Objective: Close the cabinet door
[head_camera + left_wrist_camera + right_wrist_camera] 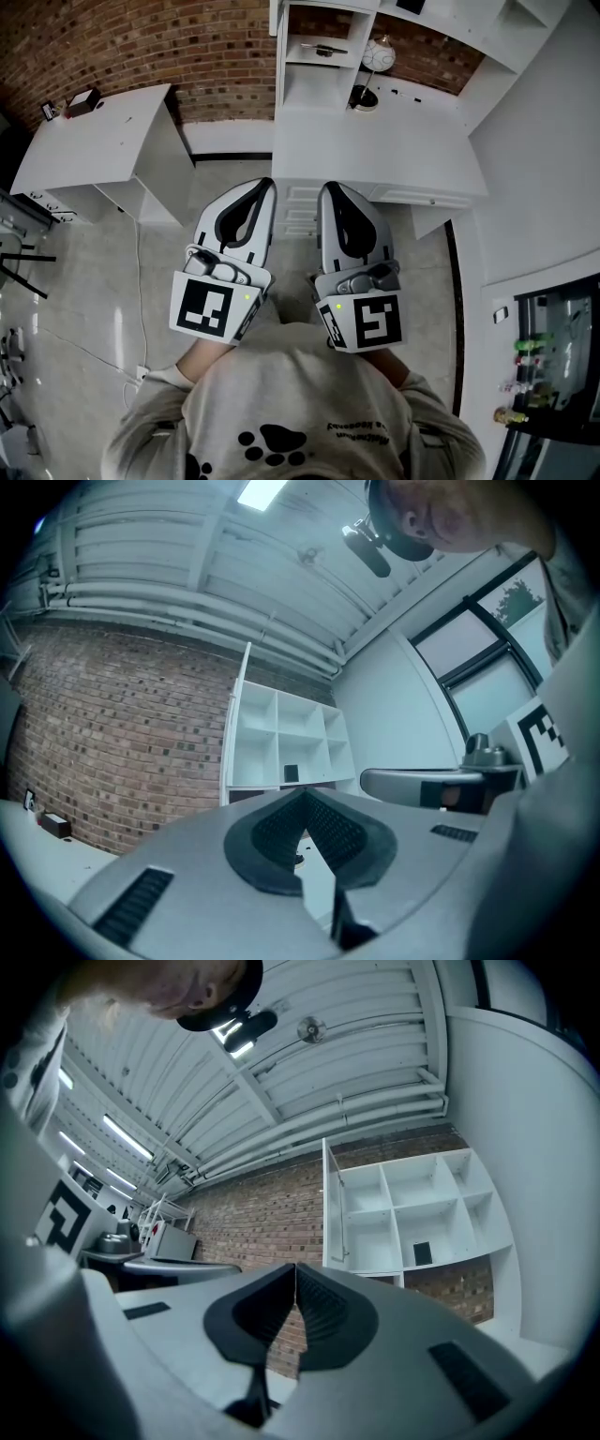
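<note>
Ahead of me: white worktop [375, 150]; cabinet door [333, 1204] swung open.
Room: brick wall [141, 37], tiled floor [94, 281].
Jaws: left gripper [265, 185], right gripper [328, 187] both closed, empty.

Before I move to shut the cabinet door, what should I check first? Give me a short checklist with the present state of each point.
1. Cabinet door found, standing open: ok.
2. Left gripper shut and empty: ok.
3. Right gripper shut and empty: ok.
4. A gripper touching the door: not ok, both are short of it.
5. Desk leaves room to reach the door: cannot tell.
</note>
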